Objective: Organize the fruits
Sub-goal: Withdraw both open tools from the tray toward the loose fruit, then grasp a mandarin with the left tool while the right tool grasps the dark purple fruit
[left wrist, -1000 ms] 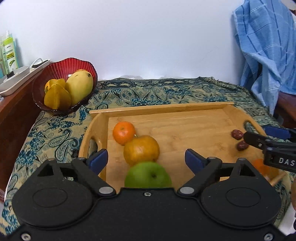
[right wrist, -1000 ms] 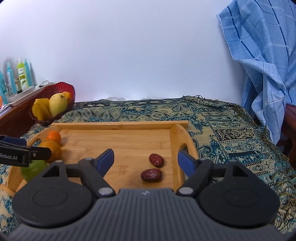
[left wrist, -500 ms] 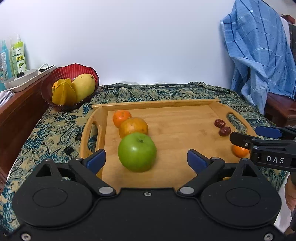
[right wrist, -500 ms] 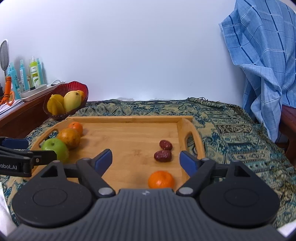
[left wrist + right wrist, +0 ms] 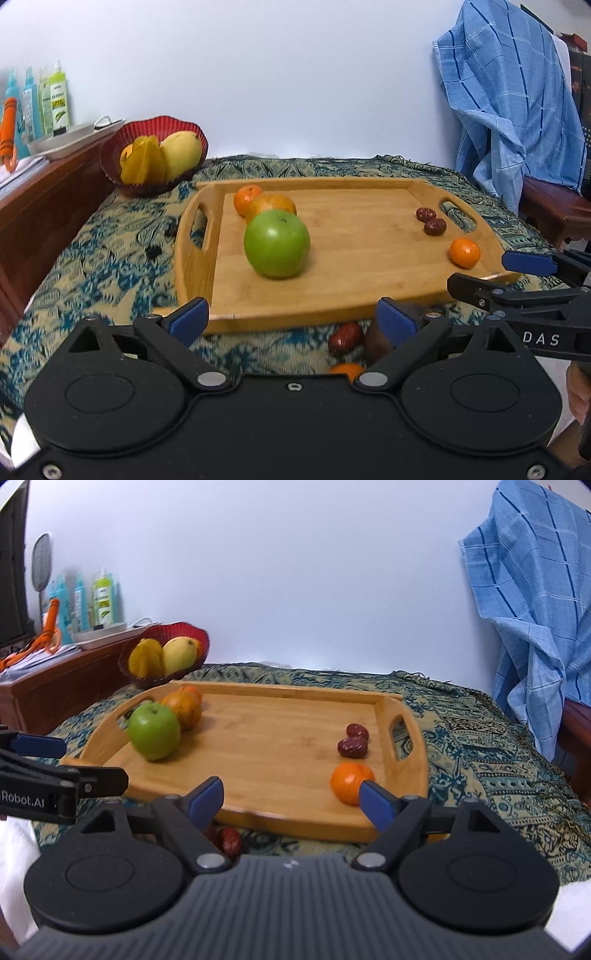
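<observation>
A wooden tray point(image 5: 351, 295) point(image 5: 295, 819) lies on the patterned cloth. On its left side a green apple point(image 5: 277, 243) point(image 5: 154, 732), a large orange point(image 5: 271, 205) point(image 5: 183, 707) and a small tangerine point(image 5: 246, 195) stand in a row. On its right side are two red dates point(image 5: 430, 221) point(image 5: 352, 742) and a tangerine point(image 5: 464, 252) point(image 5: 349, 781). A loose date point(image 5: 345, 338) point(image 5: 229, 841) and an orange fruit point(image 5: 345, 369) lie on the cloth before the tray. My left gripper point(image 5: 291, 319) and right gripper point(image 5: 291, 797) are both open and empty, held before the tray's near edge.
A red bowl point(image 5: 155, 155) point(image 5: 166, 653) with a mango and starfruit stands at the back left beside a wooden cabinet point(image 5: 44, 206) with bottles. A blue checked cloth point(image 5: 513, 99) hangs over a chair at the right. White wall behind.
Both grippers have drawn back and up from the tray, so the whole tray and the loose fruit before it have come into view. No fruit has moved.
</observation>
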The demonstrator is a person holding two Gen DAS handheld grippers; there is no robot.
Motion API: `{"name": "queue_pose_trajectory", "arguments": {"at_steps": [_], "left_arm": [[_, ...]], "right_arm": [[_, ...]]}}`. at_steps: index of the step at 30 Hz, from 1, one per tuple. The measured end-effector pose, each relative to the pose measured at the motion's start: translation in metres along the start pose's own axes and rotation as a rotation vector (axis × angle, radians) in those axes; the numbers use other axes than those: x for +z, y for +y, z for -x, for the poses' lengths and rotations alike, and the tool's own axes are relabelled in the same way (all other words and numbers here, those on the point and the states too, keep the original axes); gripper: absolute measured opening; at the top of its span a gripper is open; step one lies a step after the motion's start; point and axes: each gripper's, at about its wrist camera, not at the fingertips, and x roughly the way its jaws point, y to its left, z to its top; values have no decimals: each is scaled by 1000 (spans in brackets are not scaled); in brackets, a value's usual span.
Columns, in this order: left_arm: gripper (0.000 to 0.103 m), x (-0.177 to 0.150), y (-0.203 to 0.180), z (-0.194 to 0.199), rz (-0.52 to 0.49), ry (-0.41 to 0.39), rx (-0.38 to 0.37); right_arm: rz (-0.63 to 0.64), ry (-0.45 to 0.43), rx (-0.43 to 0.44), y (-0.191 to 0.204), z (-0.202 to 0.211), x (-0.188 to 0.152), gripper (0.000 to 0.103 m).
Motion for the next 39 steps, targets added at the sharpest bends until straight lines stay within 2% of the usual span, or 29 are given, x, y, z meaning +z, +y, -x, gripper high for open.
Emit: {"name": "queue_pose_trajectory", "arguments": {"at_steps": [17, 20, 27, 30, 32, 37, 39], "left_arm": [[98, -43, -1, 14, -1, 32, -8], [95, -46, 1, 15, 6, 49, -26], [81, -51, -2, 15, -11, 63, -32], [76, -52, -4, 13, -16, 67, -42], [72, -52, -5, 12, -18, 72, -54], [49, -50, -8, 9, -19, 79, -115], [44, -49, -11, 8, -23, 76, -129]], "right_arm": [[85, -4, 37, 24, 28, -30, 89], [84, 2, 47, 25, 30, -32, 89], [115, 18, 63, 32, 31, -38, 85], [132, 26, 69, 36, 30, -40, 80], [139, 32, 74, 38, 29, -41, 73], [143, 37, 82, 41, 27, -42, 66], [143, 34, 85, 42, 27, -42, 66]]}}
